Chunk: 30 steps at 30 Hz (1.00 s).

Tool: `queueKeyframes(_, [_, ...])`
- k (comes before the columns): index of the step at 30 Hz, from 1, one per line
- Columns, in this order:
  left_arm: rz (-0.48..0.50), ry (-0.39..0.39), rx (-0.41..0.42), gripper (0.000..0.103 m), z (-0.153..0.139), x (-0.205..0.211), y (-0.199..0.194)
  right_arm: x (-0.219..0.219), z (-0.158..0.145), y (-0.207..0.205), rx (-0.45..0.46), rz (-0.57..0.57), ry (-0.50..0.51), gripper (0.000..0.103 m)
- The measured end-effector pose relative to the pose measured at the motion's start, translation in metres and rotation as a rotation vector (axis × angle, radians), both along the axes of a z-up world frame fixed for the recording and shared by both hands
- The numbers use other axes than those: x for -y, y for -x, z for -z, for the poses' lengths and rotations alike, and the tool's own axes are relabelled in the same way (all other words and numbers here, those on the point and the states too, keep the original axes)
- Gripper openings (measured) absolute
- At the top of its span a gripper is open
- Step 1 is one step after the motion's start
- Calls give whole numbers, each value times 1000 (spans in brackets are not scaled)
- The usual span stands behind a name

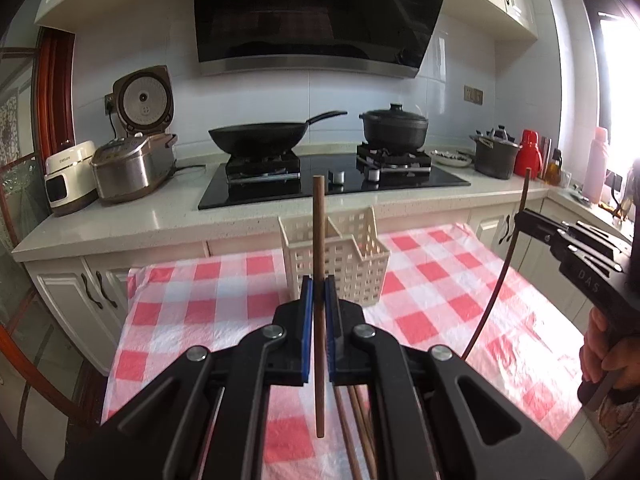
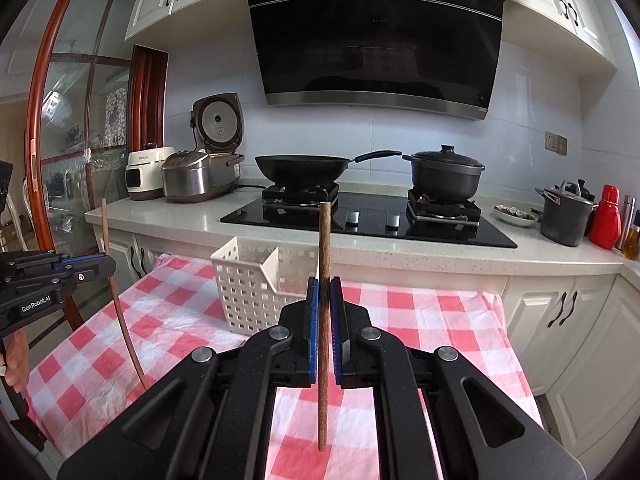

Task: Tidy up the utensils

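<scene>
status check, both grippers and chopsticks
Left gripper shut on brown wooden chopstick. Right gripper shut on another. White slotted plastic basket ahead, unobstructed.

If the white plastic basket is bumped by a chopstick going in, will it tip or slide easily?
Probably it slides. The white plastic basket looks thin-walled, full of holes and empty, so likely light. It stands on a wrinkled checked tablecloth, which may shift under it. It looks about as tall as wide, so a push near the rim could perhaps tip it.

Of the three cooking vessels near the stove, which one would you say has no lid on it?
The wok on the left burner: open, long-handled. The black pot and grey stockpot are lidded.
</scene>
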<state>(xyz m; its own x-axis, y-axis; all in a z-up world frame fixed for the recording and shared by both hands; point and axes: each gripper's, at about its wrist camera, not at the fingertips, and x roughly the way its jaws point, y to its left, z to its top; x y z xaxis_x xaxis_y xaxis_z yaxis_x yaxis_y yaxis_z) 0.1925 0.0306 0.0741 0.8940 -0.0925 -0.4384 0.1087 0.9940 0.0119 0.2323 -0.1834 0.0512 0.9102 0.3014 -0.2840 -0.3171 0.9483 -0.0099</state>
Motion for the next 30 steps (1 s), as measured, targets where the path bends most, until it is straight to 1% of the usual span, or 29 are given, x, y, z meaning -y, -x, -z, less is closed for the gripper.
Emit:
queueKeyframes(3, [-8, 17, 34, 6, -15, 1, -17, -5, -10, -17, 17, 0, -14, 7])
queueKeyframes(8, [-22, 70, 83, 6, -46, -5, -46, -16, -30, -43, 58, -1, -29, 7])
queueKeyframes(14, [-56, 102, 179, 6, -87, -8, -74, -25, -59, -72, 110, -3, -75, 7])
queueKeyframes(17, [-63, 101, 208, 6, -106, -7, -91, -31, -69, -88, 116, -11, -87, 7])
queueKeyframes(21, [-75, 72, 253, 6, -132, -2, -114, -43, -83, -105, 138, -20, -78, 7])
queueKeyframes(23, [-84, 60, 269, 6, -136, 1, -126, -48, -85, -114, 143, -32, -81, 7])
queueKeyframes(25, [-93, 65, 270, 6, -133, 2, -137, -54, -84, -123, 143, -42, -87, 7])
queueKeyframes(27, [-101, 84, 250, 6, -123, 2, -150, -61, -79, -134, 126, -55, -80, 7])
queueKeyframes(30, [-115, 83, 209, 6, -103, 1, -170, -71, -70, -149, 94, -72, -60, 7])
